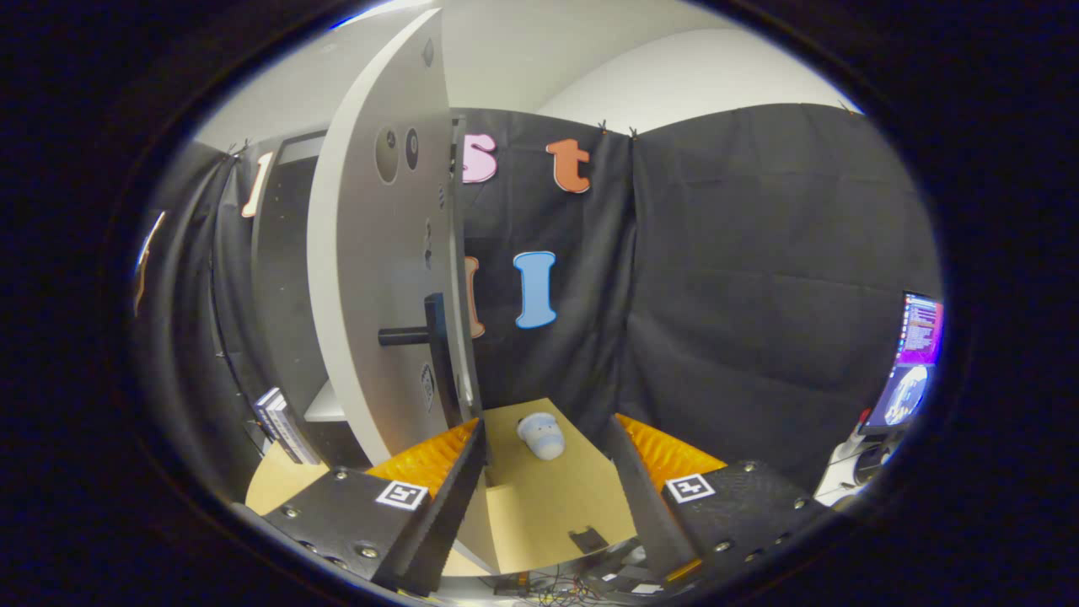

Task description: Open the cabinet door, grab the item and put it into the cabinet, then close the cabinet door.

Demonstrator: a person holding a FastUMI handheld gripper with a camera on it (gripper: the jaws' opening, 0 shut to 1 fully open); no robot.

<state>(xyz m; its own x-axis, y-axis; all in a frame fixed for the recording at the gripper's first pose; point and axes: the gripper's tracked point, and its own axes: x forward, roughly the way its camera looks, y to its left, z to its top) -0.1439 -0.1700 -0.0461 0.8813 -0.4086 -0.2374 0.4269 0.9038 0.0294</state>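
Fingers (546,459) apart, one plush toy (541,435) between, one cabinet door (379,253) open.

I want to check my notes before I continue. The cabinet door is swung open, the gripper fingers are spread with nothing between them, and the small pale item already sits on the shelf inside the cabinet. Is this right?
Not quite. In the gripper view the pale item lies on the tan tabletop, just ahead of the gripper, not on the shelf. The rest holds: the cabinet door is swung open and the fingers are spread, holding nothing.

The open cabinet door (383,253) hides most of the cabinet's inside (324,405)
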